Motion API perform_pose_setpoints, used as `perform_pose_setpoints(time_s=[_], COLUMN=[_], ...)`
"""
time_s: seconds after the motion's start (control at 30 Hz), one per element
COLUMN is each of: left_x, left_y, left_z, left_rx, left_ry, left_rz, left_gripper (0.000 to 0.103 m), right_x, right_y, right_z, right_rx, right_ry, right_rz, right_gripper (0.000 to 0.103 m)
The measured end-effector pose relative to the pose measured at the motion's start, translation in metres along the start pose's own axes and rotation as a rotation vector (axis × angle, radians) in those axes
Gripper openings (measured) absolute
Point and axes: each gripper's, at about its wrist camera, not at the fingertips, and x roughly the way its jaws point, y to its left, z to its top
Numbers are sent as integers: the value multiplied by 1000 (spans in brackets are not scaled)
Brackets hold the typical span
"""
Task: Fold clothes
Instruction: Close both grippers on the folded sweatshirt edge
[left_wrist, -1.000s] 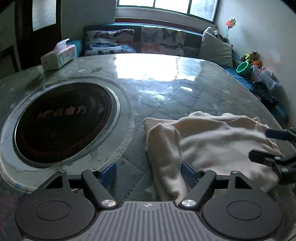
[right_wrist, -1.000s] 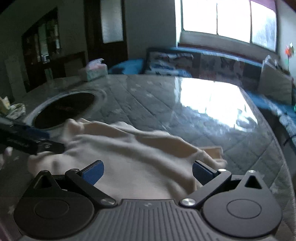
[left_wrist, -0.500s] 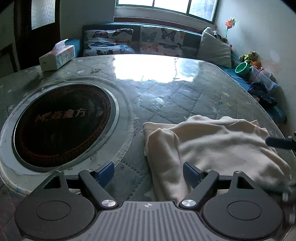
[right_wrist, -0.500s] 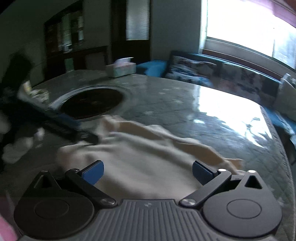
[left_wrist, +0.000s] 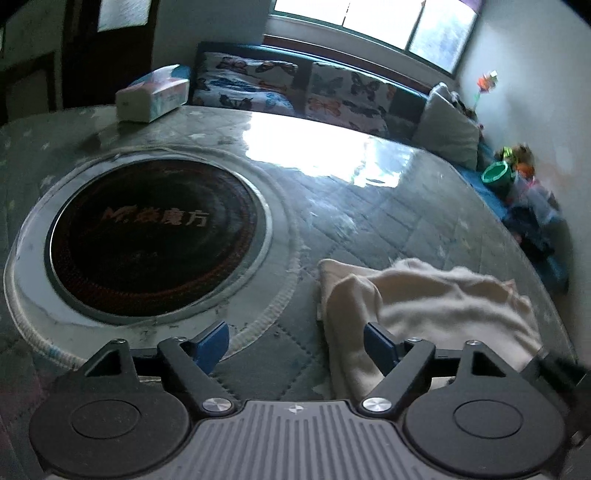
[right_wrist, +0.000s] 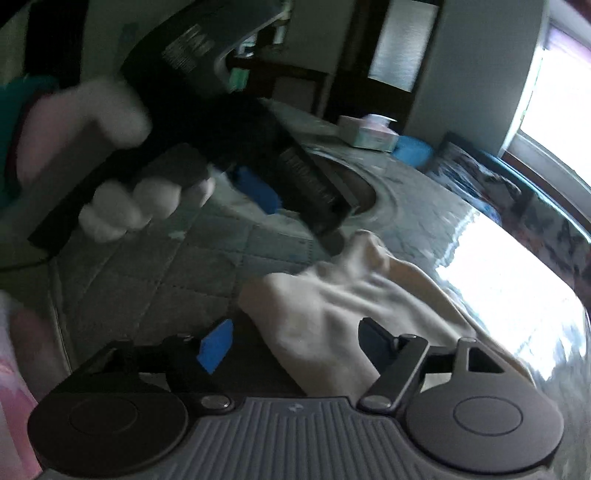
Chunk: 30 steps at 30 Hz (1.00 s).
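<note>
A cream folded garment (left_wrist: 424, 306) lies on the quilted table near its right front edge. It also shows in the right wrist view (right_wrist: 351, 306). My left gripper (left_wrist: 295, 341) is open and empty, low over the table just left of the garment's folded edge. My right gripper (right_wrist: 295, 341) is open and empty, close over the garment's near side. In the right wrist view the left gripper's body, held by a white-gloved hand (right_wrist: 122, 206), fills the upper left.
A round black cooktop (left_wrist: 155, 232) is set into the table at left. A tissue box (left_wrist: 151, 94) stands at the far left edge. A sofa with butterfly cushions (left_wrist: 295, 88) runs behind the table. Toys and a green bowl (left_wrist: 498, 173) lie at right.
Both grippers have pulled back from the garment and tilted. The right gripper has swung left, so the left gripper and hand now fill its view. The garment lies still.
</note>
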Motion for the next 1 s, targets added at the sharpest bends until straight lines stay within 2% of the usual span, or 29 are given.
perform_pose_setpoints(time_s=[0.17, 0.3, 0.4, 0.6, 0.83, 0.9, 1.0], left_x=[-4, -5, -4, 2, 18, 22, 28], left_y=[7, 9, 8, 6, -1, -4, -5], left_z=[1, 1, 0, 1, 0, 1, 1], left_rx=[-70, -144, -195, -287, -373, -388, -411], left_ry=[3, 16, 25, 50, 111, 116, 127], left_rz=[-28, -71, -104, -148, -194, -203, -211], left_gripper=[82, 82, 82, 82, 81, 73, 47], right_x=[10, 13, 9, -8, -24, -26, -29], right_y=[15, 14, 3, -35, -63, -65, -66], right_z=[4, 6, 7, 10, 2, -2, -7], right_rx=[-89, -89, -19, 217, 349, 362, 371], right_ry=[20, 14, -8, -70, -113, -118, -129], right_rz=[-36, -51, -23, 55, 120, 131, 151], right_gripper=[56, 30, 19, 14, 12, 11, 11])
